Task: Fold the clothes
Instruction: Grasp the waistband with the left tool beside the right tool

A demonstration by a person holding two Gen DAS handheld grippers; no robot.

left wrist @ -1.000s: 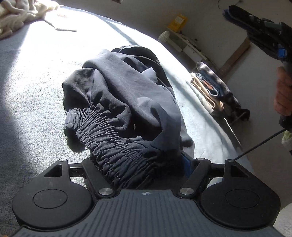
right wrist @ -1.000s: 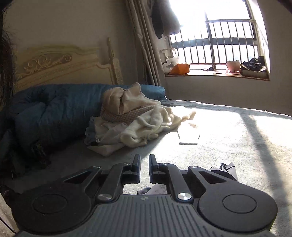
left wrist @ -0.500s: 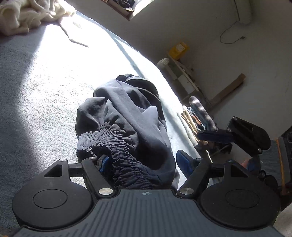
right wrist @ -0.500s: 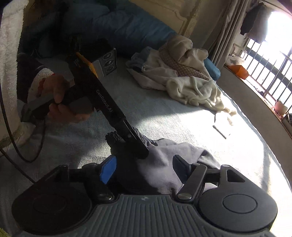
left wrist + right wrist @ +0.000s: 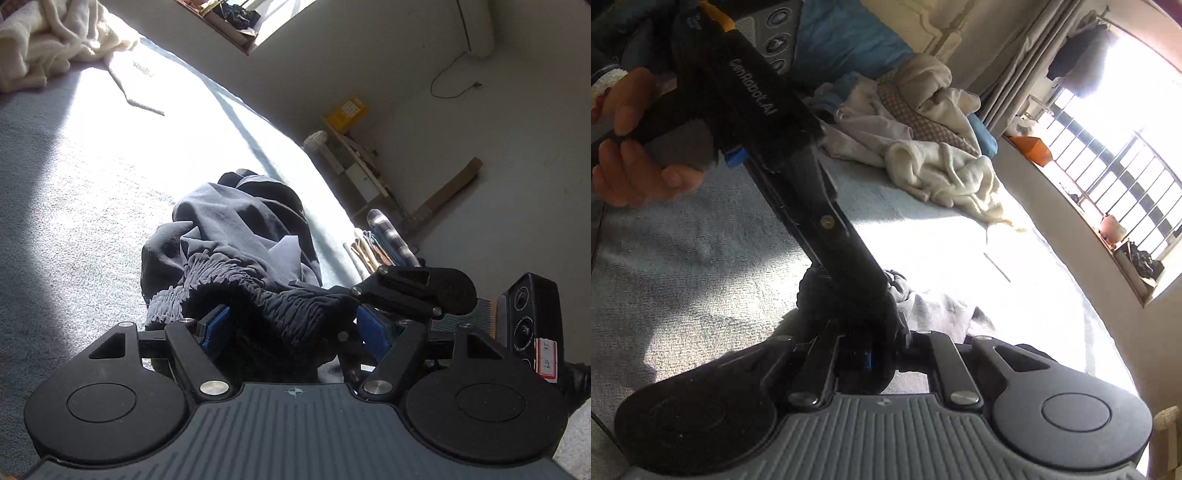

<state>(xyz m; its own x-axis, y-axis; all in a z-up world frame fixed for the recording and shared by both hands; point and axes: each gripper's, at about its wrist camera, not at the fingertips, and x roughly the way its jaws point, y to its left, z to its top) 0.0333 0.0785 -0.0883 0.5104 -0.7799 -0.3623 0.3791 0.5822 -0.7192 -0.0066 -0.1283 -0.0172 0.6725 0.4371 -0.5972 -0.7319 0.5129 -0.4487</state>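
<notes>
Dark grey trousers (image 5: 240, 236) with a gathered elastic waistband (image 5: 266, 295) lie bunched on the grey bed (image 5: 74, 192). My left gripper (image 5: 295, 328) is open, its blue pads either side of the waistband. My right gripper (image 5: 354, 302) reaches in from the right and pinches the waistband edge. In the right wrist view the right gripper (image 5: 875, 350) is closed on dark cloth of the trousers (image 5: 938, 314), with the left gripper's body (image 5: 798, 177) crossing close in front and hiding the fingertips.
A pile of cream and pale clothes (image 5: 934, 147) and a blue duvet (image 5: 849, 40) lie at the head of the bed. Folded striped clothes (image 5: 388, 240) sit at the bed's right edge. A window ledge (image 5: 1115, 243) runs along the wall.
The right gripper has come in to the waistband and closed on it. The left gripper has stayed open around the waistband, which has lifted slightly.
</notes>
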